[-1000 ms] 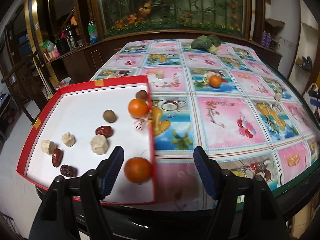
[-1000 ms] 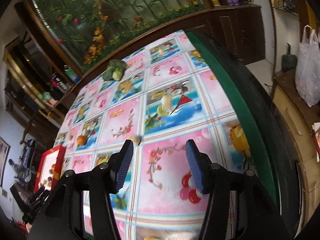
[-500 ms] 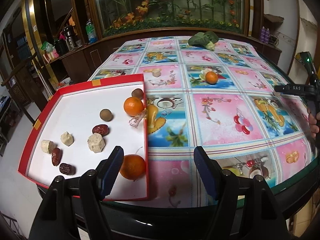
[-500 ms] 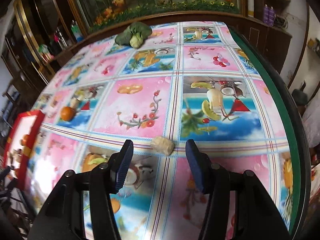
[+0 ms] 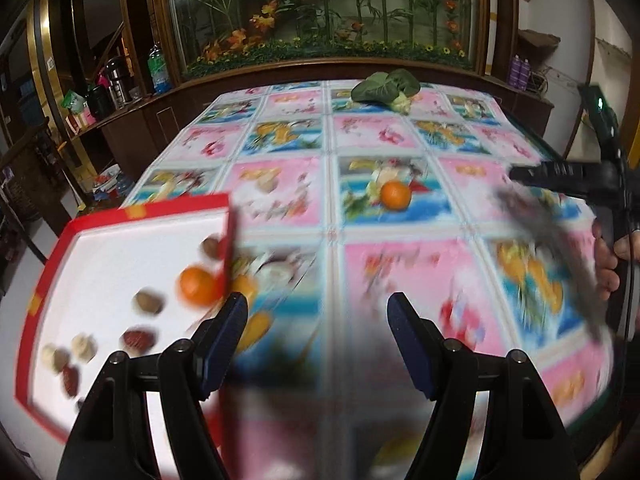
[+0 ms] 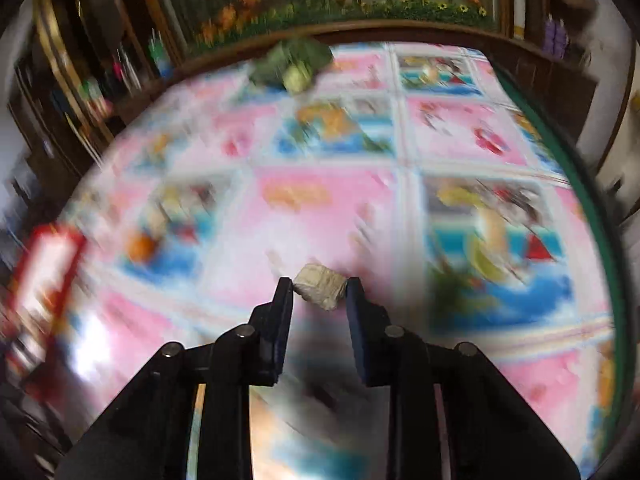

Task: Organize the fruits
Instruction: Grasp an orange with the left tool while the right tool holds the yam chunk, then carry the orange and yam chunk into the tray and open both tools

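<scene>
In the right wrist view my right gripper (image 6: 319, 292) has its jaws closing on a beige, crumbly chunk (image 6: 320, 286), and both pads touch its sides just above the patterned tablecloth. My left gripper (image 5: 318, 320) is open with nothing between its fingers, over the cloth just right of the red-rimmed white tray (image 5: 120, 216). The tray holds an orange (image 5: 198, 285), brown round fruits, red dates and beige chunks, all blurred. A second orange (image 5: 395, 195) lies on the cloth further back and also shows in the right wrist view as a blurred orange (image 6: 140, 246).
A leafy green vegetable (image 5: 386, 86) lies at the table's far end. A hand (image 5: 606, 264) holding the other gripper is at the right edge of the left wrist view. Dark wooden cabinets with bottles and a flower panel ring the table. The table's green edge (image 6: 576, 168) runs along the right.
My right gripper came up to the beige chunk and its jaws closed around it. My left gripper shifted right, away from the tray; the tray's nearest orange has left view.
</scene>
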